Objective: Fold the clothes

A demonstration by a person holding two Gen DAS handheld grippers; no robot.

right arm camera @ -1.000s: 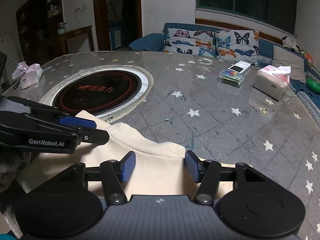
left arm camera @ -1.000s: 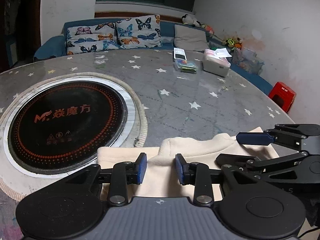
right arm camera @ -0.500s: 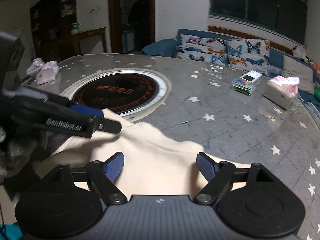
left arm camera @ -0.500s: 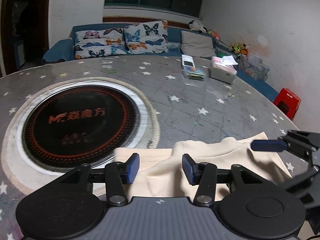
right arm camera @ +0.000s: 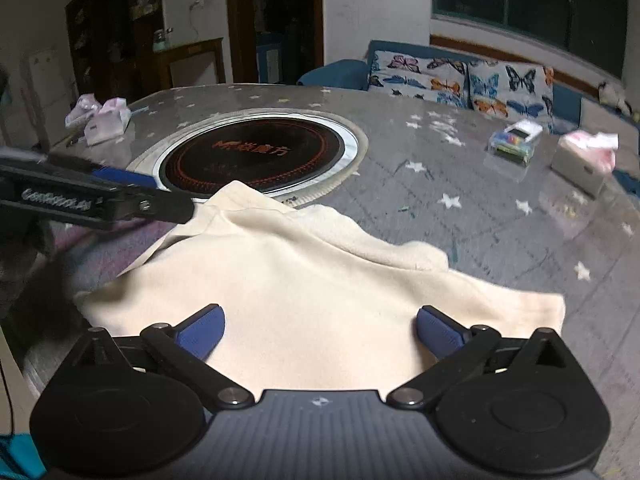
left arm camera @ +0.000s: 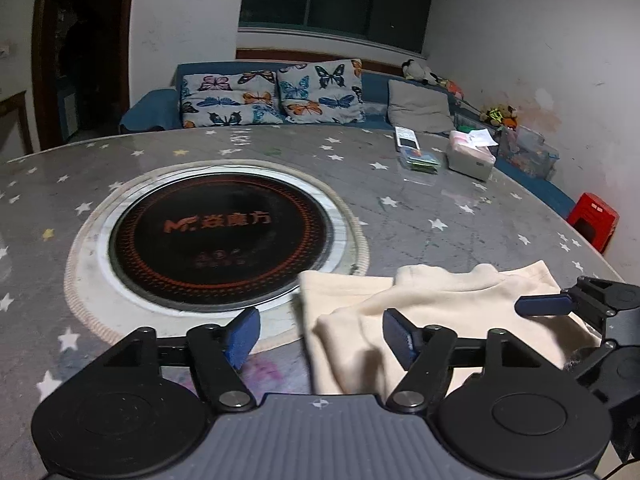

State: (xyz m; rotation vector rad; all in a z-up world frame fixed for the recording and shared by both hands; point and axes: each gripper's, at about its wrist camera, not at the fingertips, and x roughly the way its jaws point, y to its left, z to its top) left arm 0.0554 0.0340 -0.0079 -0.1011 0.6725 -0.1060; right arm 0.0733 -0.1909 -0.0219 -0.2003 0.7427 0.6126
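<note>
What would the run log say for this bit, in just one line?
step: fold clothes | left gripper: opening, nothing pinched | right gripper: opening, nothing pinched | cream garment: lying on star-patterned table

Soft matt cloth garment (right arm camera: pixel 304 280); glossy table (right arm camera: pixel 460 208)

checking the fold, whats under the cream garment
The cream garment lies on the star-patterned table, its far corner overlapping the rim of the round black cooktop. Anything else beneath the cloth is covered.
</note>
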